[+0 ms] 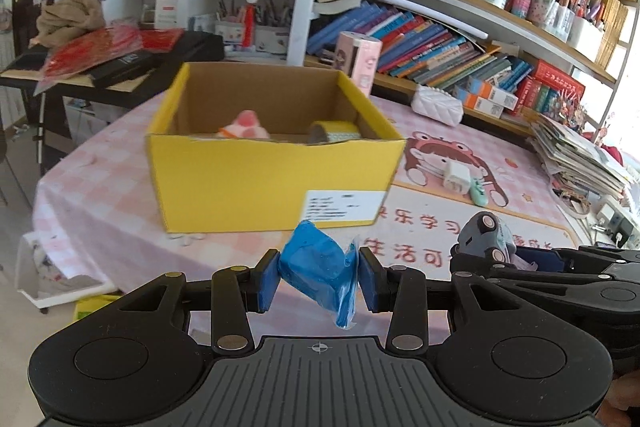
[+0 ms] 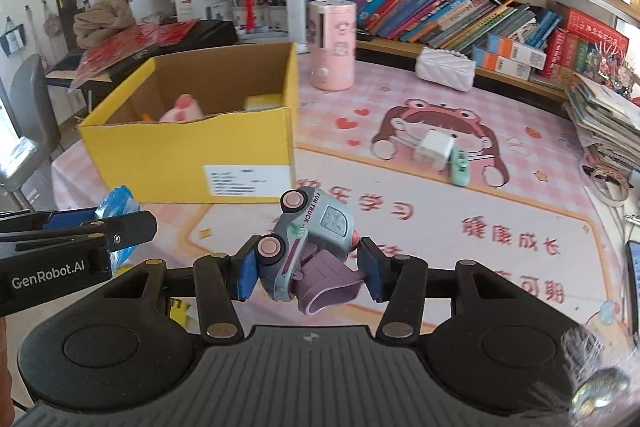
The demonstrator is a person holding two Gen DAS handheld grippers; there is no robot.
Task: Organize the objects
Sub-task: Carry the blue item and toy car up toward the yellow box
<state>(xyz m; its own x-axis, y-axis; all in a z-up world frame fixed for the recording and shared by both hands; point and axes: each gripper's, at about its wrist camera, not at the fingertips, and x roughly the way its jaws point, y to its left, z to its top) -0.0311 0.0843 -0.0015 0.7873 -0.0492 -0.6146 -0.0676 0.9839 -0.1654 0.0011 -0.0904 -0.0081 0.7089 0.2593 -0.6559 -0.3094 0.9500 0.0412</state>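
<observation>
Grippers [image 1: 318, 277] [image 2: 308, 269] clamp a crinkled blue plastic packet [image 1: 318, 273] and grey toy truck [image 2: 310, 247], bound for the half-filled yellow cardboard box [image 1: 256, 183] at 12 o'clock; white charger [image 2: 434, 149] remains.

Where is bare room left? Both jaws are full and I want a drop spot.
Free: the box floor between the pink plush and its near wall; the mat between box and charger. Crowded: the right edge by the paper stack.

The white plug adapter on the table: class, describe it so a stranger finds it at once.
Start at the yellow box on the pink table mat. Look right to the cartoon girl printed there. The white plug adapter sits on her face, a plain cube beside a mint-green toy.
</observation>
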